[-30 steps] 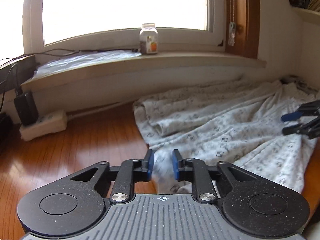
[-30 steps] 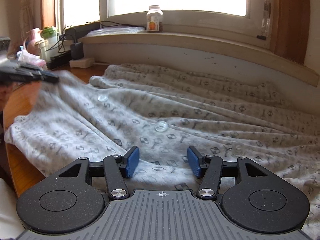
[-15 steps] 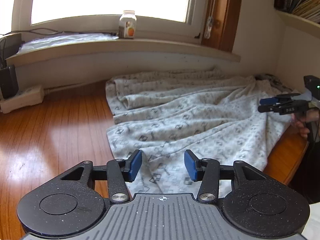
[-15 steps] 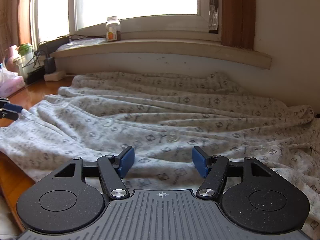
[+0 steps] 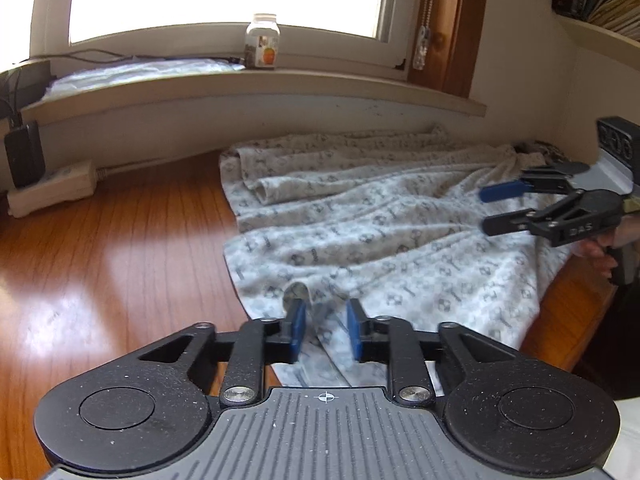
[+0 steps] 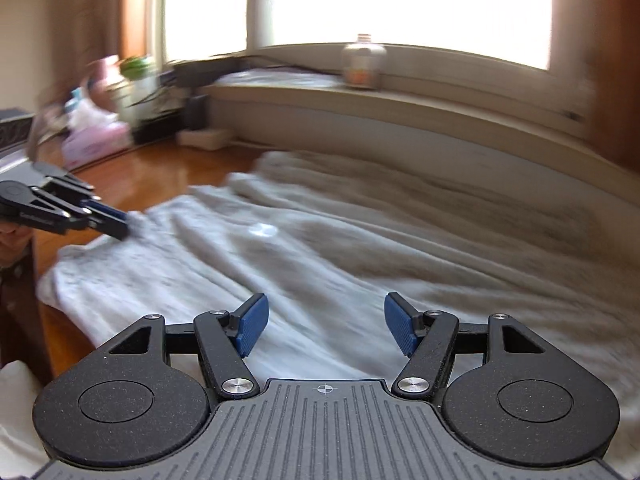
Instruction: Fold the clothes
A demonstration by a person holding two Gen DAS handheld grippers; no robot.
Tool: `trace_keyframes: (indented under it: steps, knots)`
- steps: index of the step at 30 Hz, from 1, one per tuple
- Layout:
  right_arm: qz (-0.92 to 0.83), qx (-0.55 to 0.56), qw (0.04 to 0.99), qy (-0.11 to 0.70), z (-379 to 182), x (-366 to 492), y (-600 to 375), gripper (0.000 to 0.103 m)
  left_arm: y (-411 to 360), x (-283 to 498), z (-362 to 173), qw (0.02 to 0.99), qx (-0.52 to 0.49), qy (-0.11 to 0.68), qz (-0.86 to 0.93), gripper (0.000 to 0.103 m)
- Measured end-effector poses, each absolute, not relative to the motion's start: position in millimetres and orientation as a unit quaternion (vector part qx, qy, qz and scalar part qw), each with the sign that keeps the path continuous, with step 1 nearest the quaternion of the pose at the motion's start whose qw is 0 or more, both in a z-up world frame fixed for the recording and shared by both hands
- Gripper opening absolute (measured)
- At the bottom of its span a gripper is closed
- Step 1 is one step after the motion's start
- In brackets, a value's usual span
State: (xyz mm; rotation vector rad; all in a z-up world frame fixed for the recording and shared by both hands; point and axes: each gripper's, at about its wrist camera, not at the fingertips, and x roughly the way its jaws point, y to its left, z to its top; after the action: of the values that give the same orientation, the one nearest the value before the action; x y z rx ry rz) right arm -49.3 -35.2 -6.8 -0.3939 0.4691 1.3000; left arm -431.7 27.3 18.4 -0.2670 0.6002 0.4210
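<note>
Cloth (image 5: pixel 380 232) runs between the blue pads (image 5: pixel 297 328) of the left gripper (image 5: pixel 322 320), whose jaws have just been closing. A small fold stands up at the tip of the left-hand pad, but a gap still shows between the pads, and whether they pinch the fabric cannot be told. This gripper sits at the near left corner of the printed garment, which spreads ahead of it and to its right over a wooden table (image 5: pixel 120 248). Bare wood lies to its left. Far across the cloth on its right, the right gripper (image 5: pixel 486 208) hangs over the opposite edge, gripped by a hand (image 5: pixel 600 248). Its jaws, which have just been opening, are spread wide and hold nothing. The right wrist view is motion-blurred: the garment lies below and ahead of those parted pads, with a pale button (image 6: pixel 262 230) further out and the left gripper's tips at the cloth's far left edge. Beyond both grippers the fabric bunches against the wall under a window sill (image 5: pixel 240 88). A jar (image 5: pixel 263 42) stands on the sill, and a white power strip (image 5: pixel 52 188) lies on the table, far left of the left gripper.
</note>
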Motion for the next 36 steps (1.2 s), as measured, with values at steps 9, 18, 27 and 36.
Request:
trace_keyframes:
  steps: [9, 18, 27, 36]
  knots:
    - [0.654, -0.195, 0.704, 0.198, -1, -85, 15, 0.064, 16, -439, 36, 0.947, -0.105, 0.244, 0.182, 0.002]
    - [0.718, -0.227, 0.635, 0.172, 24, -113, 52, 0.064, 9, -439, 82, 0.966, -0.077, 0.192, 0.155, 0.002]
    - [0.744, -0.201, 0.605, 0.200, 39, -113, 66, 0.005, 5, -446, 58, 0.960, -0.117, 0.197, 0.161, 0.005]
    - [0.731, -0.203, 0.627, 0.178, 48, -121, 63, 0.005, -17, -484, 21, 0.946, -0.172, 0.224, 0.160, 0.038]
